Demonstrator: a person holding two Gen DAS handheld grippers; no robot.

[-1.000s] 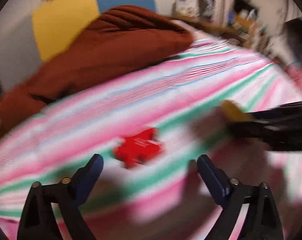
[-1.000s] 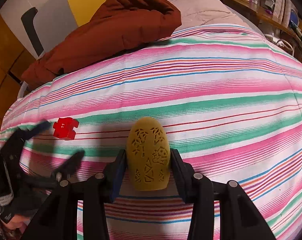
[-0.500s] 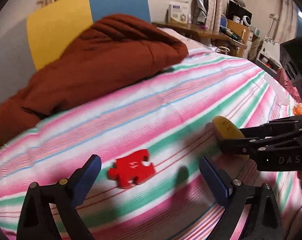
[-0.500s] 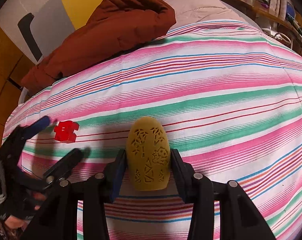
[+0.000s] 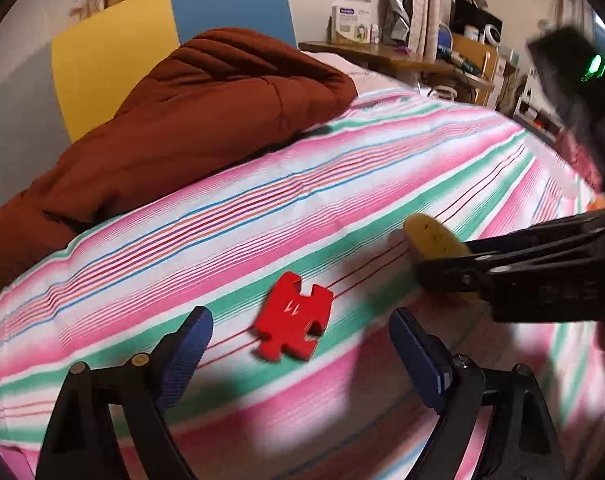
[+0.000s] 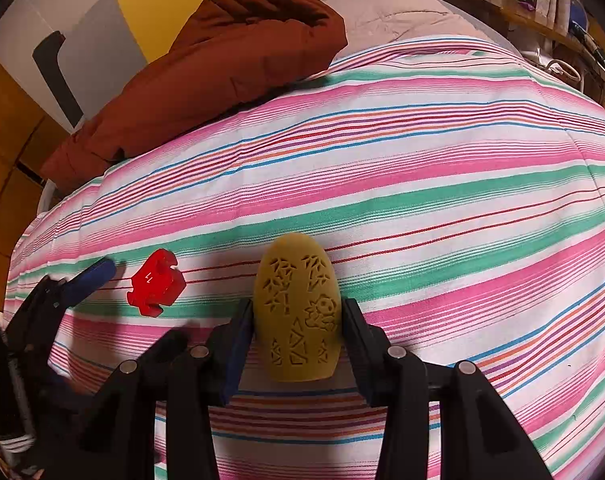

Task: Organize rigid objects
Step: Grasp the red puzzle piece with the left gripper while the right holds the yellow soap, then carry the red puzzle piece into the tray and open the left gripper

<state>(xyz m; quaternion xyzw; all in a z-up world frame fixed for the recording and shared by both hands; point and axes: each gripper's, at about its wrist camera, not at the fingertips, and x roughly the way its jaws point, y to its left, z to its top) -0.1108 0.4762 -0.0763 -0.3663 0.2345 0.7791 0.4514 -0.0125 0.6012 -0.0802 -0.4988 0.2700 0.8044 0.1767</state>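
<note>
- The left gripper (image 5: 298,344) stands wide open and holds nothing; its blue-padded fingers (image 5: 188,340) flank the red puzzle piece (image 5: 292,317), which lies flat on the striped bedcover (image 5: 262,216) just ahead of the fingertips and a little nearer the right-hand one.
- The right gripper (image 6: 296,320) is closed on the yellow oval block (image 6: 296,308), pinching its two long sides near the lower half; the rounded top sticks out well beyond the fingertips.
- The red puzzle piece looks like a thin, stiff, light plaque with knobs and notches. I judge it best taken across its two straighter edges, away from the knobs, with the fingers pressed slightly into the soft cover to get under its low edge.
- The cover will give under pressure, so the piece may tilt or slide as the fingers close.
- The yellow oval block looks rigid, with a matte, carved face; its curved sides could let it creep forward out of the pads if the squeeze loosens.
- No box, tray or bin shows in either view, so I cannot tell where the pieces are meant to go.
- A brown quilted jacket (image 6: 222,68) lies well beyond both sets of fingers.
</note>
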